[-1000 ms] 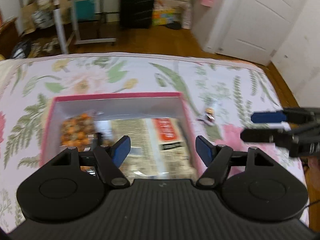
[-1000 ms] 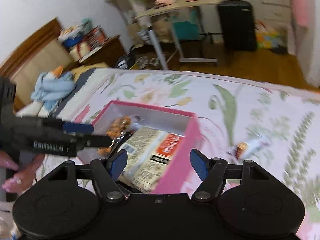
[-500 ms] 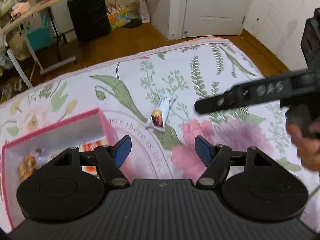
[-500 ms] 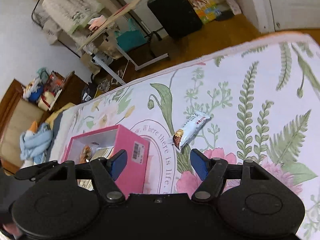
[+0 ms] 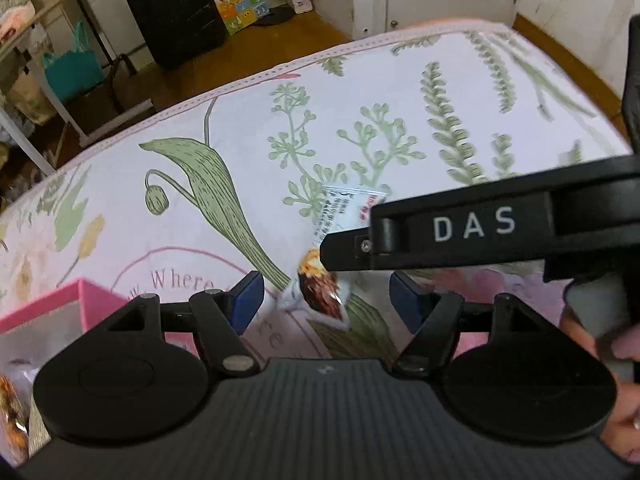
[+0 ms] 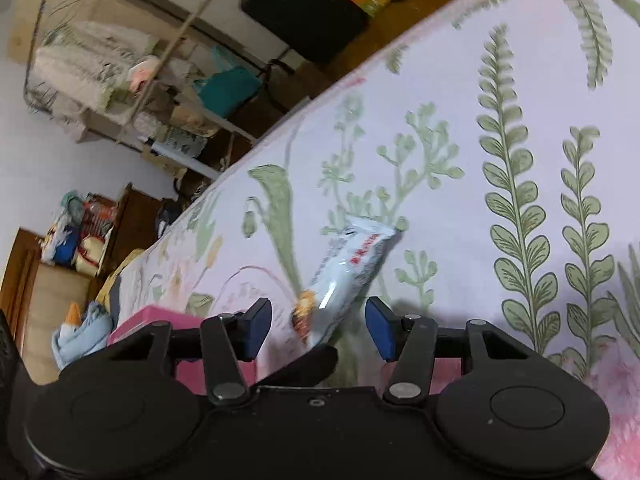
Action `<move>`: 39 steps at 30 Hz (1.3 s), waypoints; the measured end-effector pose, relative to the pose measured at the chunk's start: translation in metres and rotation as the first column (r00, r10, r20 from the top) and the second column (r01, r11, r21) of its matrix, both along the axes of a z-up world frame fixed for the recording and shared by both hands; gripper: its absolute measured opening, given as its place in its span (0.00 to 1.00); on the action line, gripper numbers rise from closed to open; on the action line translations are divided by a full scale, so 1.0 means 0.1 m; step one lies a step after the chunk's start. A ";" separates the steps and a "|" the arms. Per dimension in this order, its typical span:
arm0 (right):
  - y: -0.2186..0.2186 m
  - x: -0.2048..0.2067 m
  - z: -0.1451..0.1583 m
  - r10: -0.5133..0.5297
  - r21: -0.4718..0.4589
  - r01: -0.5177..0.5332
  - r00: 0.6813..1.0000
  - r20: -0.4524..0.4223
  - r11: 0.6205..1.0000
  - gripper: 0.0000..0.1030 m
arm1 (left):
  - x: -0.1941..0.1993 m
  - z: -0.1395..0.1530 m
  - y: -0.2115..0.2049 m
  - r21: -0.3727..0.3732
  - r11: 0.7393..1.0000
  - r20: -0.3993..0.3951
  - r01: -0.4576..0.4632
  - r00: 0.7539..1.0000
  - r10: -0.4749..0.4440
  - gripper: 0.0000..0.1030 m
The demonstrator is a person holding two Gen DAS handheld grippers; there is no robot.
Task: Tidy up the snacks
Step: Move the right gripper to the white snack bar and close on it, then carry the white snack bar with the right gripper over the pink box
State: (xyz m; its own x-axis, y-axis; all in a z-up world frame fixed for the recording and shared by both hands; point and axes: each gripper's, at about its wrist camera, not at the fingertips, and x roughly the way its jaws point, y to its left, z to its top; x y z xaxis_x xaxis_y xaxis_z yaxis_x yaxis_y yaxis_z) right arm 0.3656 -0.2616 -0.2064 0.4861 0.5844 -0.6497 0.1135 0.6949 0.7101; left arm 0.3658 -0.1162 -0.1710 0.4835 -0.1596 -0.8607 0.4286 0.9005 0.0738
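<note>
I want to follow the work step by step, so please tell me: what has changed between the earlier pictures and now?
Both hand-held grippers left the pink box and came down toward the snack packet on the floral bedspread. The right hand-held gripper now has the packet between its pads and its jaws are closing, not yet pressing. The left hand-held gripper is open and holds nothing. The packet and the box with its snacks stayed in place.

Likely a home bedroom: floral bedspread (image 5: pixel 248 128), suitcase (image 5: pixel 176 8).
</note>
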 end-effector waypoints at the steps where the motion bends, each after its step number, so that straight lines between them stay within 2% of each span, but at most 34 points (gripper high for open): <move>1: 0.01 0.02 -0.04 -0.007 0.009 0.007 1.000 -0.006 1.000 0.57 | 0.03 -0.05 -0.03 0.019 1.000 0.004 0.002 1.000 -0.002 0.67; 5: 0.11 0.11 -0.13 -0.011 0.002 0.011 1.000 -0.003 1.000 0.57 | 0.11 -0.19 -0.03 0.040 0.999 0.029 -0.015 0.999 0.014 0.67; 7: 0.16 0.15 -0.14 -0.008 -0.002 0.008 1.000 0.007 1.000 0.57 | 0.14 -0.25 0.00 0.044 0.999 0.011 -0.017 1.000 0.016 0.47; 10: 0.16 0.15 -0.15 -0.013 0.011 0.013 1.000 0.002 1.000 0.53 | 0.15 -0.19 0.06 0.013 0.999 -0.034 -0.034 0.999 0.035 0.40; 12: 0.18 0.10 -0.14 0.000 -0.011 0.000 1.000 0.001 1.000 0.38 | 0.10 -0.15 0.07 0.019 1.000 -0.051 -0.017 0.999 0.018 0.40; 14: 0.14 0.01 -0.13 0.001 0.001 -0.001 1.000 0.008 1.000 0.37 | 0.04 -0.12 0.10 0.000 1.000 -0.077 -0.012 0.997 0.012 0.40; 17: 0.11 -0.11 -0.09 -0.002 0.012 0.002 1.000 -0.002 1.000 0.36 | -0.09 -0.05 0.12 -0.019 1.000 -0.108 -0.006 0.994 0.004 0.40; 22: 0.10 -0.32 0.04 0.003 0.015 -0.003 1.000 -0.009 1.000 0.35 | -0.36 0.10 0.13 -0.022 1.000 -0.108 0.007 0.994 -0.009 0.39; 29: 0.19 -0.63 0.32 0.082 -0.041 -0.084 0.996 -0.046 0.996 0.35 | -0.71 0.33 0.18 -0.020 1.000 -0.189 -0.005 0.982 0.001 0.39; 39: 0.37 -1.13 0.84 0.151 -0.098 -0.147 0.988 0.031 0.984 0.35 | -1.13 0.78 0.52 -0.101 0.995 -0.212 -0.017 0.977 -0.005 0.39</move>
